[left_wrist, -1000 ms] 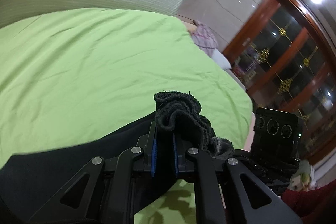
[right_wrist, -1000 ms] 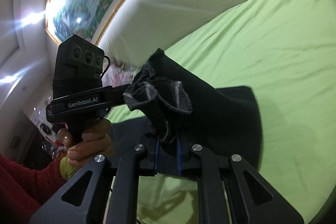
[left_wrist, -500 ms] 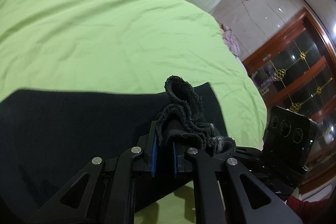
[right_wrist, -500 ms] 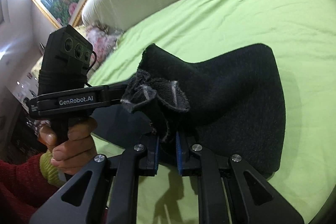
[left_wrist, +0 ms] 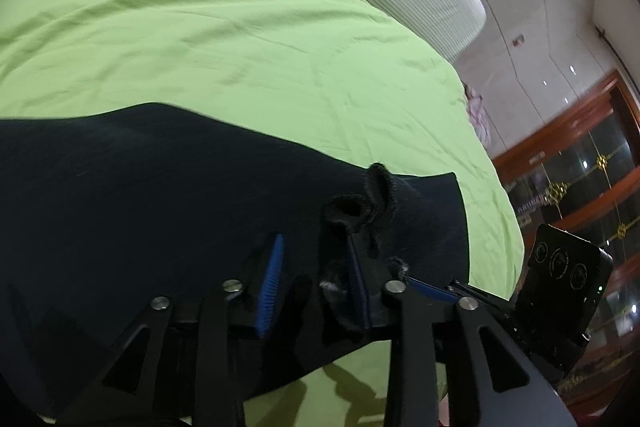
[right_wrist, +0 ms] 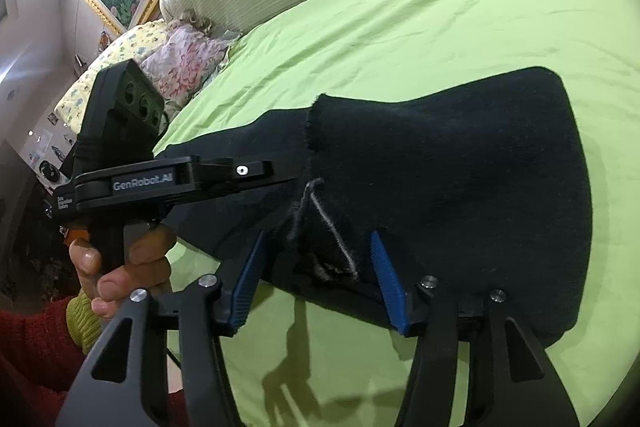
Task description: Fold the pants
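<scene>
- Fingers of the left gripper (left_wrist: 316,279) stand apart, with blue pads showing on both inner faces; a bunched cuff of the pants (left_wrist: 168,211) lies against the right-hand pad, draped there, not pinched.
- Fingers of the right gripper (right_wrist: 320,275) are spread wide around a crumpled hem edge with a pale seam; neither pad presses it, so the cloth is free.
- Both grippers hover close together over the near edge of the garment, the left one visible in the right wrist view with the person's hand (right_wrist: 116,267) on its handle.
- Black pants lie folded on the green bed sheet (left_wrist: 200,39), a rounded fold edge toward the far side and the hems bunched at the near edge under the fingers.
- Handling, as a judgement: the fabric looks thick, fleecy and soft, light enough to lift by an edge, limp with no stiffness, so it will sag and drape from any grip point.
- Its nap should grip ribbed pads well; slipping seems unlikely, but layers may separate if only the top one is caught.
- Best hold, I judge: pinch through all layers at the two corners of the near edge, well apart, so the next fold carries over evenly.
- Bunched hems should be flattened first, or the fold will be lumpy.
- Soft bedding beneath gives way, so fingers can dig under the edge.
</scene>
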